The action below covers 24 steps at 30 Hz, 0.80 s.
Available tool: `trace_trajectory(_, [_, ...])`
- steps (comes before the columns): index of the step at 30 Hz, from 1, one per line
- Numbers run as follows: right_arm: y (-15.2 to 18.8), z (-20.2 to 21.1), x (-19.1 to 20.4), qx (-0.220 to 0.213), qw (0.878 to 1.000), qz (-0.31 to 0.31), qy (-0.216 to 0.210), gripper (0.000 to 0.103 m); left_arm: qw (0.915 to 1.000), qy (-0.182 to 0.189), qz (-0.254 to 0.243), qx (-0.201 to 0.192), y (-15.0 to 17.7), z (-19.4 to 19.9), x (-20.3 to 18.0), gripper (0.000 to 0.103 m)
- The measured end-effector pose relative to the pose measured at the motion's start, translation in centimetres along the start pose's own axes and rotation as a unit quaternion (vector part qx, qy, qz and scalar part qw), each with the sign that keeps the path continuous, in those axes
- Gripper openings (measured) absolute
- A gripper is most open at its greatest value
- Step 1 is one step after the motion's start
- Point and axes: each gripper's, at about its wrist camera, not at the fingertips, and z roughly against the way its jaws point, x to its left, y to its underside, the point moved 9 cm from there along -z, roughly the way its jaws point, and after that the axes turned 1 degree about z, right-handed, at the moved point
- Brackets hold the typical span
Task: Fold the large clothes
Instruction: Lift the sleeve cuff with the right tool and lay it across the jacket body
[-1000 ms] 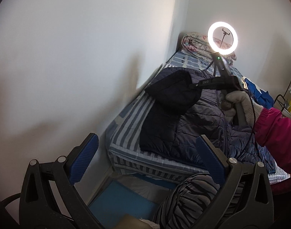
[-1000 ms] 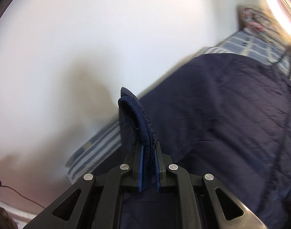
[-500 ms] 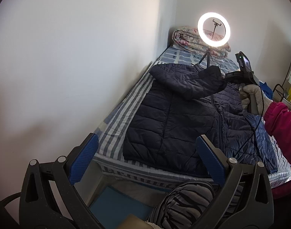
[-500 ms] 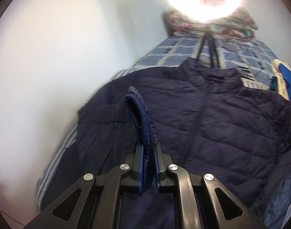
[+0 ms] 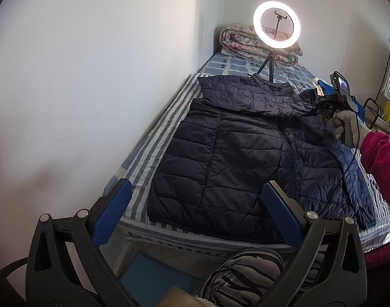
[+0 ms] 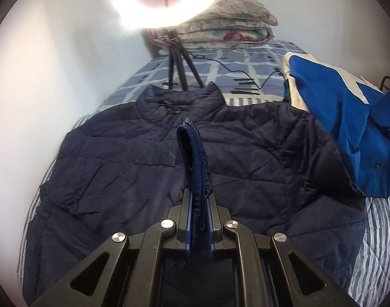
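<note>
A dark navy quilted jacket (image 5: 236, 158) lies spread on a striped bed (image 5: 154, 138); it also fills the right wrist view (image 6: 123, 179). Its left sleeve (image 5: 259, 102) is drawn across the chest toward the right. My right gripper (image 6: 198, 217) is shut on the sleeve's cuff (image 6: 195, 158), held above the jacket's right side; it shows in the left wrist view (image 5: 322, 99). My left gripper (image 5: 195, 212) is open and empty, held off the foot of the bed.
A lit ring light on a tripod (image 5: 276, 28) stands at the bed's far end before a folded floral quilt (image 6: 220, 28). A blue and white garment (image 6: 348, 128) lies at the right. A white wall (image 5: 92, 76) runs along the left.
My right gripper has carried the sleeve cuff from the wall side across the jacket to its right side. My left gripper's view has swung toward the bed.
</note>
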Motion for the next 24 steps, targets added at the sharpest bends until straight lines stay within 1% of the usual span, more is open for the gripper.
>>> trace_trajectory(5, [-0.1, -1.9, -1.1, 0.015, 1.000, -0.017, -0.012, 0.007, 1.0000, -0.006, -0.001, 0.005, 0.2, -0.4, -0.1, 0.103])
trace_trajectory(12, [1.4, -4.9, -1.4, 0.055, 0.998, -0.019, 0.020, 0.007, 0.9999, -0.008, -0.005, 0.008, 0.2, -0.5, -0.3, 0.103])
trace_trajectory(18, [2.6, -6.1, -2.1, 0.078, 0.996, -0.013, 0.047, 0.008, 0.9999, -0.012, 0.001, 0.006, 0.3, -0.3, 0.3, 0.103])
trace_trajectory(19, [2.7, -6.0, -2.0, 0.079, 0.996, -0.010, 0.049, 0.011, 0.9999, -0.012, 0.001, 0.004, 0.3, -0.1, 0.3, 0.103])
trace_trajectory(21, [2.7, -5.6, -2.1, 0.077, 0.995, -0.010, 0.056, 0.021, 1.0000, -0.009, -0.001, 0.001, 0.3, 0.2, 0.3, 0.103])
trace_trajectory(22, [2.6, -5.2, -2.1, 0.072, 0.996, -0.012, 0.057, 0.031, 1.0000, -0.008, -0.003, -0.001, 0.3, 0.4, 0.2, 0.103])
trace_trajectory(23, [2.4, -4.7, -2.1, 0.066, 0.996, -0.014, 0.054, 0.034, 0.9999, -0.008, -0.006, -0.004, 0.3, 0.6, 0.2, 0.103])
trace_trajectory(24, [2.3, -4.4, -2.2, 0.061, 0.997, -0.015, 0.052, 0.034, 0.9999, -0.007, -0.009, -0.007, 0.2, 0.9, 0.2, 0.103])
